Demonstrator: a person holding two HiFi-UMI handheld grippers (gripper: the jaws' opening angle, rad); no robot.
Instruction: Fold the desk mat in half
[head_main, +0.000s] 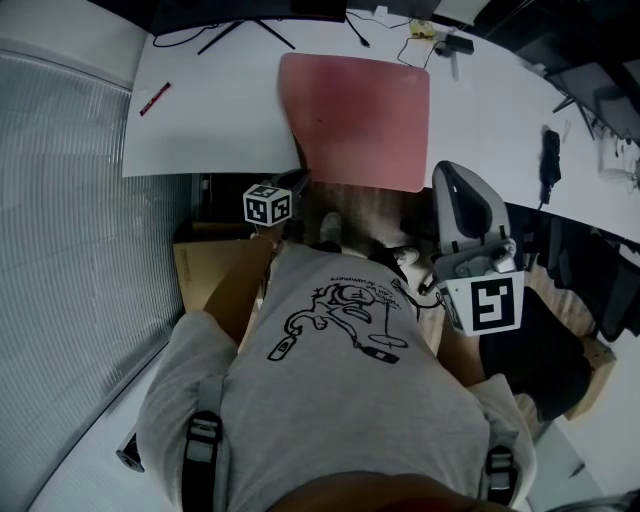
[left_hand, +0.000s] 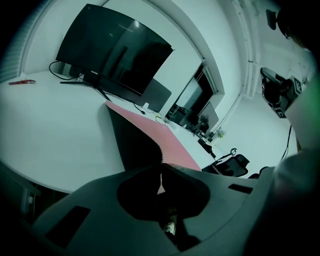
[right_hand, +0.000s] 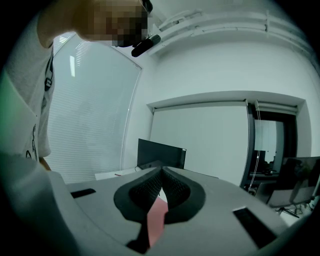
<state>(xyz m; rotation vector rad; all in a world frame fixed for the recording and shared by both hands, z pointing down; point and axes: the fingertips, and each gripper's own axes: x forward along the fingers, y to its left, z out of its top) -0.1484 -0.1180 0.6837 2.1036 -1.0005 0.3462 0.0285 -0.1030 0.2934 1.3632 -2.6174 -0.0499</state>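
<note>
1 desk mat (head_main: 355, 120), 1 red pen (head_main: 154, 99).

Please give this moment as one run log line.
left gripper: shut on desk mat | right gripper: shut on desk mat | desk mat: unfolded, near edge off desk

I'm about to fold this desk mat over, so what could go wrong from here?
The left gripper and right gripper pinch only the near edge of the desk mat in their jaws, so it may slip out. The cable by the mat's far edge could get caught under the fold.
</note>
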